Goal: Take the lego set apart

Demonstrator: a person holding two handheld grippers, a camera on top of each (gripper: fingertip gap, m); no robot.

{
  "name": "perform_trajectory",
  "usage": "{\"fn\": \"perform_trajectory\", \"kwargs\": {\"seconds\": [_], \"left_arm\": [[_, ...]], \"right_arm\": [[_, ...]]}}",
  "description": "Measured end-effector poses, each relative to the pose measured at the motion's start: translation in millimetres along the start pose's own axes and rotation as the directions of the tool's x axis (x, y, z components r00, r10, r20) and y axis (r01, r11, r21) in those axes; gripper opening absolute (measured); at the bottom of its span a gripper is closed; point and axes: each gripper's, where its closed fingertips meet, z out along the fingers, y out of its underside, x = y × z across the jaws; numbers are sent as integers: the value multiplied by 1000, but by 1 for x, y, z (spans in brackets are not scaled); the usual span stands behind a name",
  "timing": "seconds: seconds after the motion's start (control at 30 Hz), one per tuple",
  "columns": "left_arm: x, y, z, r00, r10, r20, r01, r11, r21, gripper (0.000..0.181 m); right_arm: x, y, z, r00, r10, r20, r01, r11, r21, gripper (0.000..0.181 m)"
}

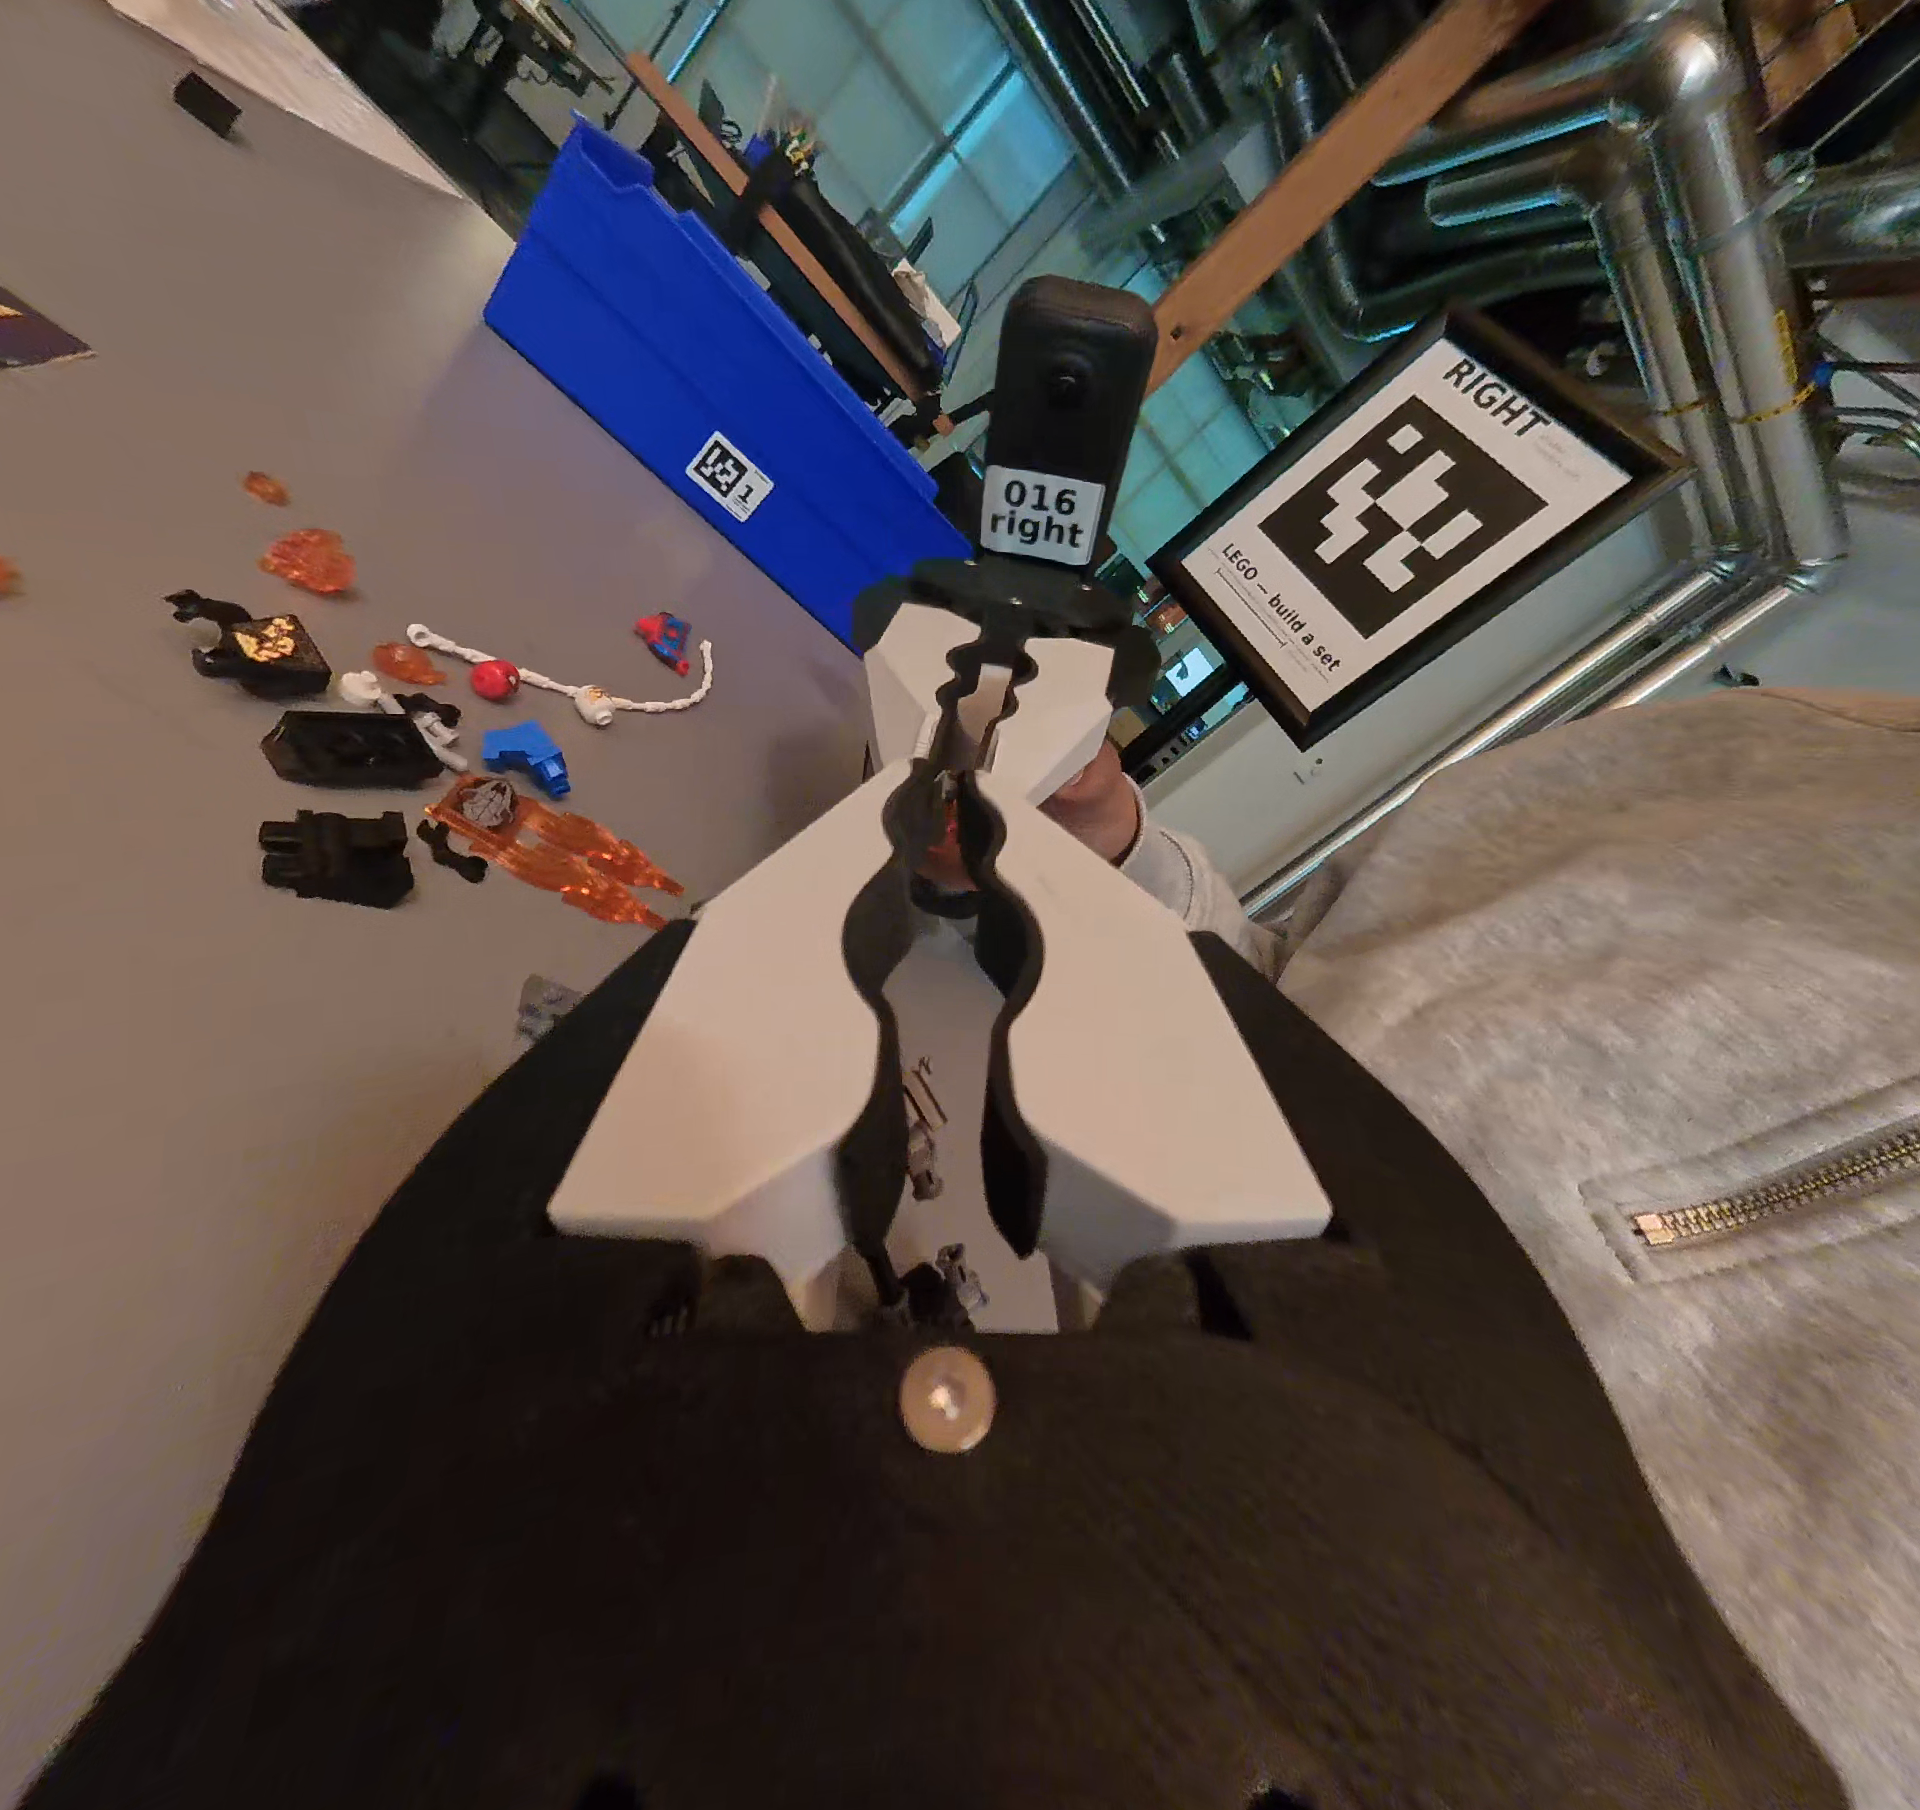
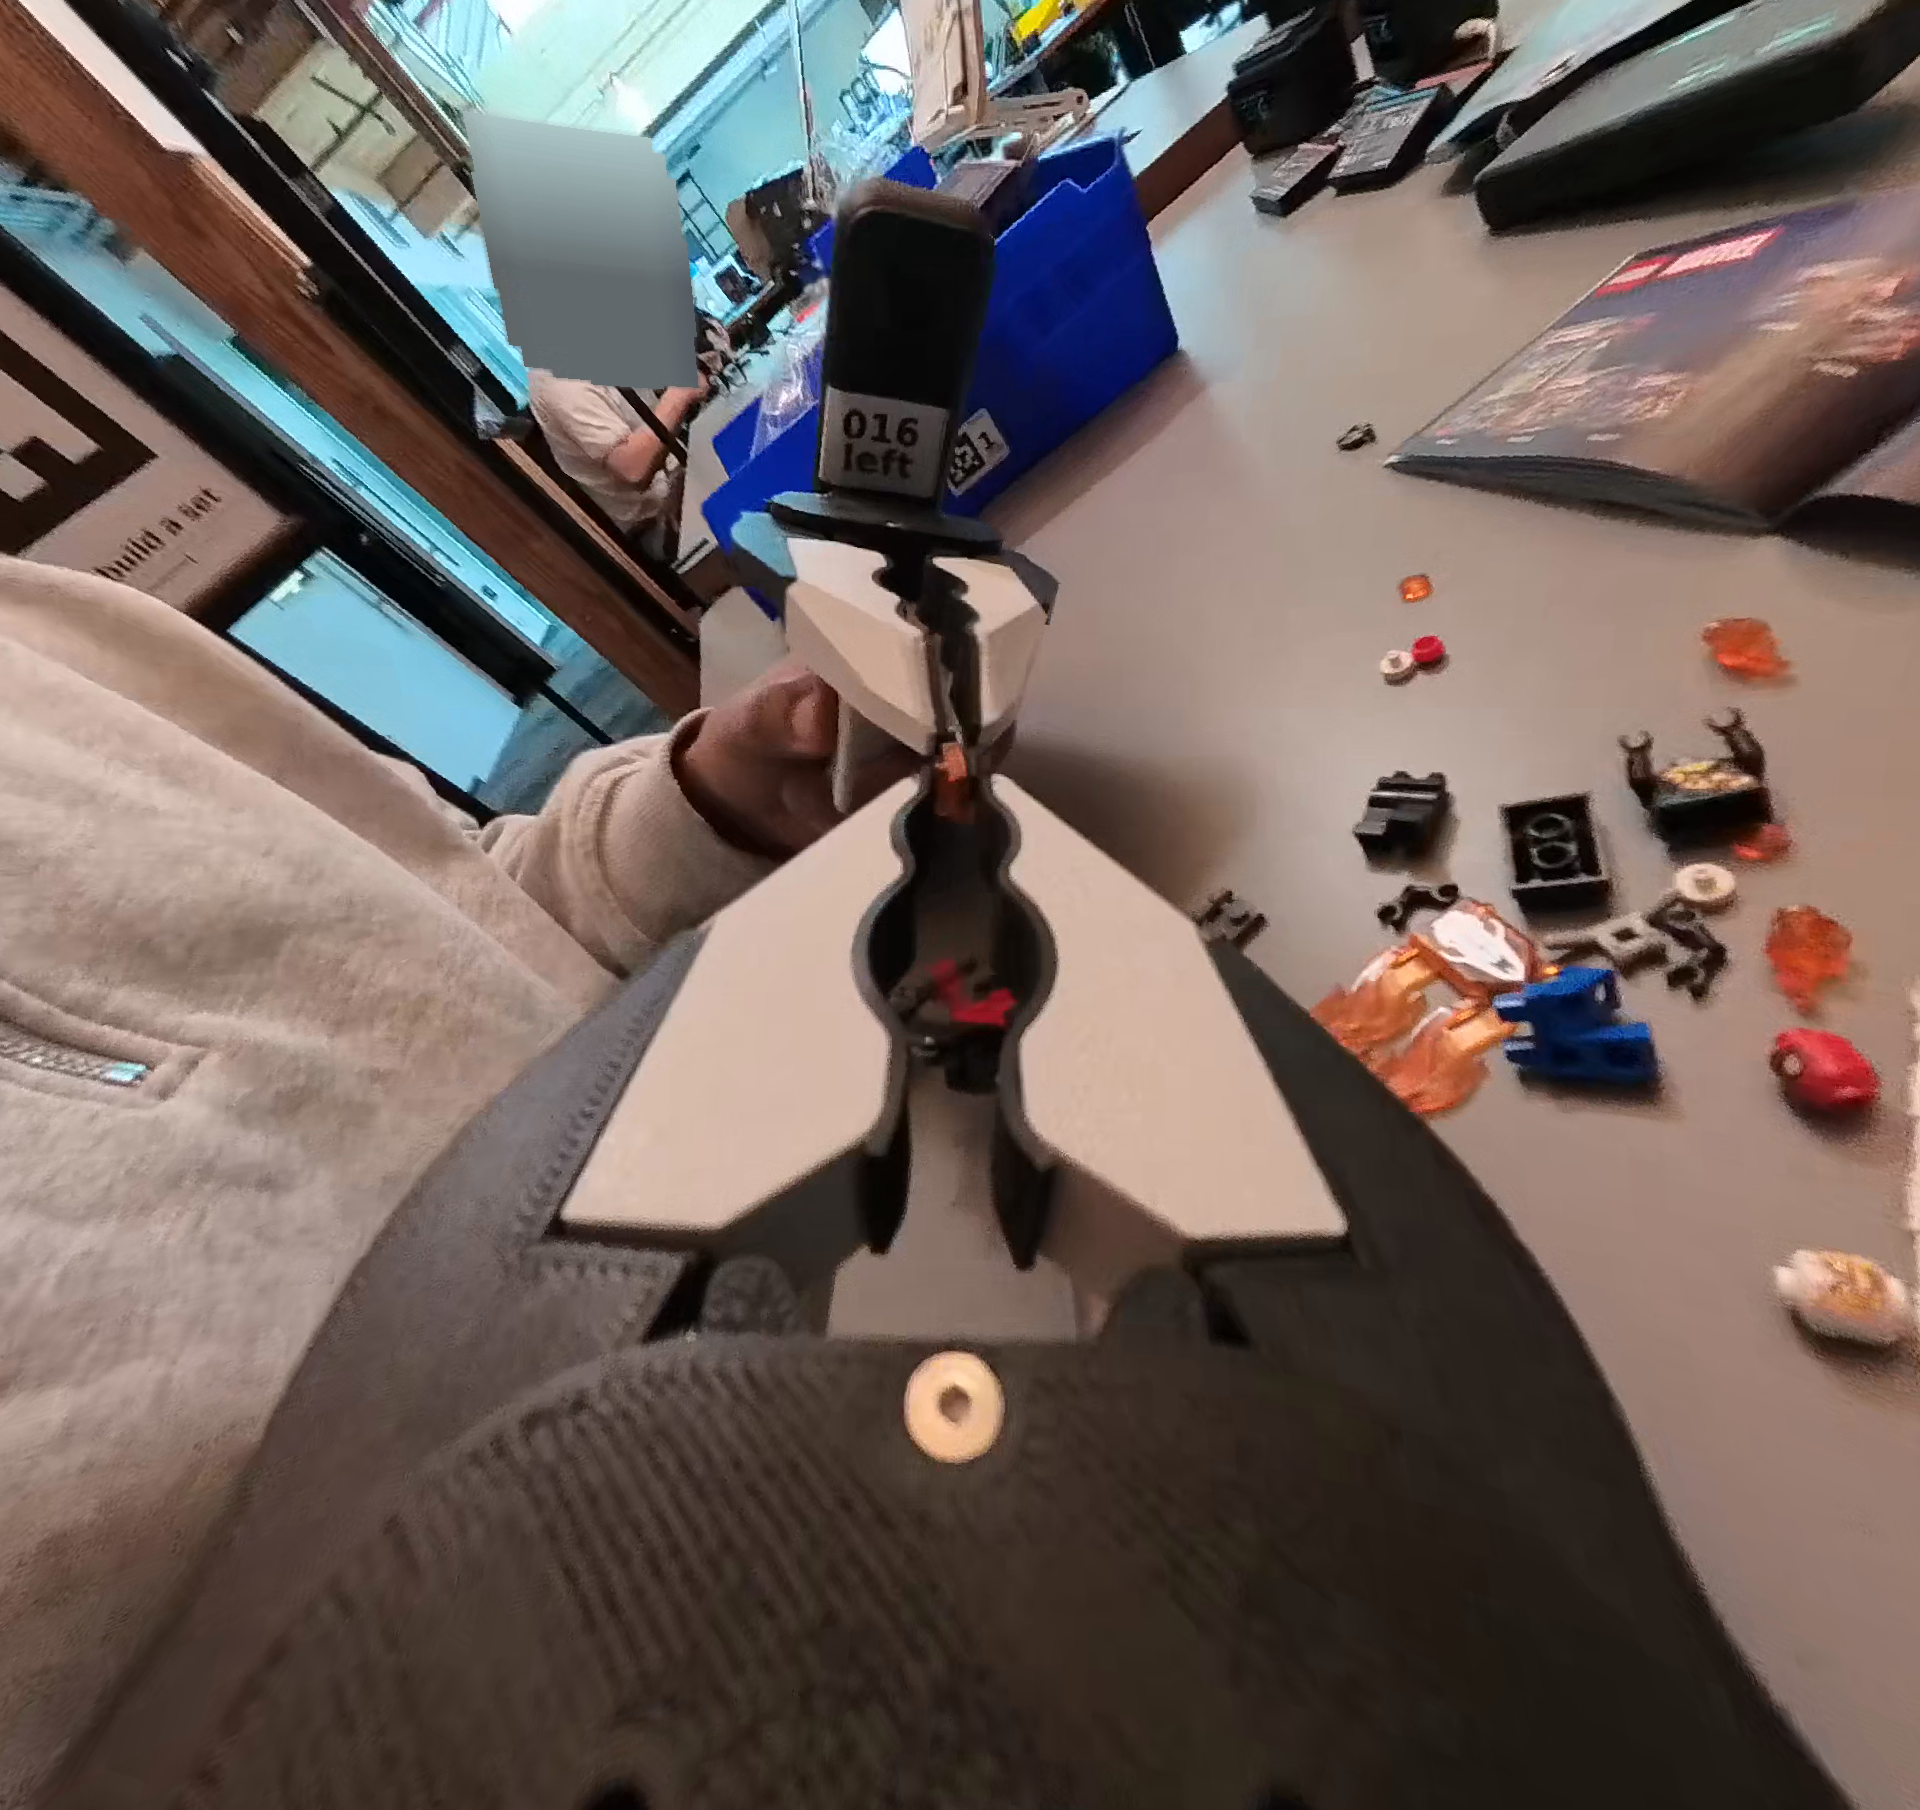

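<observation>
Two grippers pinching one small orange piece (image 2: 954, 786), tip to tip.
Gripping narrowly: left gripper (image 1: 940, 804), right gripper (image 2: 951, 804); seeming light, stiff, slippery; holding opposite ends.

A grey counter (image 2: 1247, 617) stretches back into a workshop hall. A blue bin (image 1: 686, 347) stands on it, with black cases (image 2: 1662, 129) farther along. Wide windows (image 1: 894, 108) let in cool daylight. Silver ducts (image 1: 1704, 233) and a wooden beam (image 1: 1382, 139) run nearby, beside a framed sign (image 1: 1403, 524).
</observation>
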Motion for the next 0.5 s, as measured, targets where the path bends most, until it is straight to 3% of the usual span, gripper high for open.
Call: {"fn": "perform_trajectory", "kwargs": {"seconds": [0.1,0.17,0.23,0.37,0.43,0.5], "left_arm": [[0,-3,-3,1000,-7,3,7,1000,25,3],[-1,-3,-4,1000,-9,8,9,1000,29,13],[5,0,-3,999,-14,-31,14,1000,13,2],[7,3,-3,999,-20,-44,20,1000,-2,1],[4,5,-3,999,-43,-29,43,999,-12,1],[3,7,-4,995,-89,-41,89,996,-13,2]], "right_arm": [[-1,-4,0,999,-45,-26,45,999,8,5],[-5,-9,-2,998,-62,-18,63,998,32,5],[-7,-11,-2,997,-75,-18,75,997,32,5],[-10,-10,-2,995,-100,-12,100,995,24,6],[-10,-14,-3,983,-178,-54,180,982,47,21],[-12,-20,-5,931,-343,-123,352,934,62,40]]}}
